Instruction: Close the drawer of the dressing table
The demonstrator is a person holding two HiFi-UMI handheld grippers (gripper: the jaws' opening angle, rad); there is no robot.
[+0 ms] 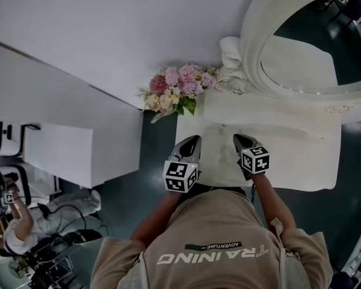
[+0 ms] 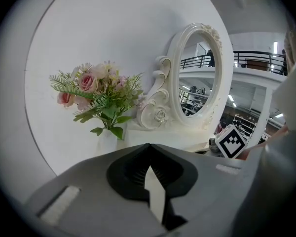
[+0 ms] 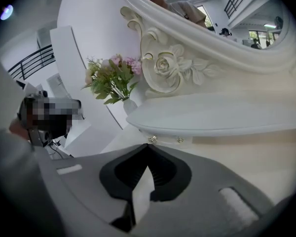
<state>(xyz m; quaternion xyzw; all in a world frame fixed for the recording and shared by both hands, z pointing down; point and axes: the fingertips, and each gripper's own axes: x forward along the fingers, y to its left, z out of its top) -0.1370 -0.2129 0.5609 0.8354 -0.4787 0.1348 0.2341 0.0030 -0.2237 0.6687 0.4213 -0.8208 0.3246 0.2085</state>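
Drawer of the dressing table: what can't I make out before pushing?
- Drawer: no view clearly shows its front or how far out it is. In the head view the left gripper, right gripper and the person's torso cover part of the dressing table's near edge.
- Both gripper views: each gripper's own body fills the lower half.
- Right gripper view: two small knobs under the shelf, too small to identify.

Pink bouquet (image 1: 177, 89) with green leaves, in 1 white vase (image 3: 129, 105), sits just beside the oval mirror (image 1: 298, 62). The mirror's frame (image 1: 253, 35) is white and ornate, with 1 carved rose (image 3: 163, 65) at its base. Plain white wall (image 1: 108, 35) behind both. Dark floor (image 1: 147, 161) below the bouquet. White cabinet (image 1: 57, 152) further left. 1 person (image 1: 30, 221) and tangled cables (image 1: 54, 254) in the bottom-left corner.
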